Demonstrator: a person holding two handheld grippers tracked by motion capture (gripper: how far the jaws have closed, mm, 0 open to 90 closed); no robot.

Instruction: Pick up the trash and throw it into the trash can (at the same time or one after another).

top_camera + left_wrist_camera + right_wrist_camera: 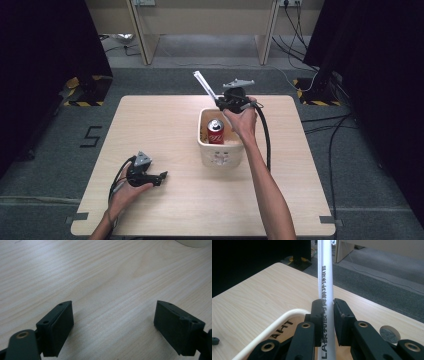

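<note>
wooden table (165,125); right gripper (327,312) clamps printed white tube (325,277).

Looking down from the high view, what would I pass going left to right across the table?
Left gripper resting open on the table → red can standing in the cream basket → right gripper, jaws shut on a white tube.

high view: overhead, forward-down | gripper views: close, sharing table (165,125)

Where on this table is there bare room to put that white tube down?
Bare wood lies left of the cream basket, up to the table edge, and right of it. Crowded: inside the basket, by the red can, and near the left gripper.
</note>
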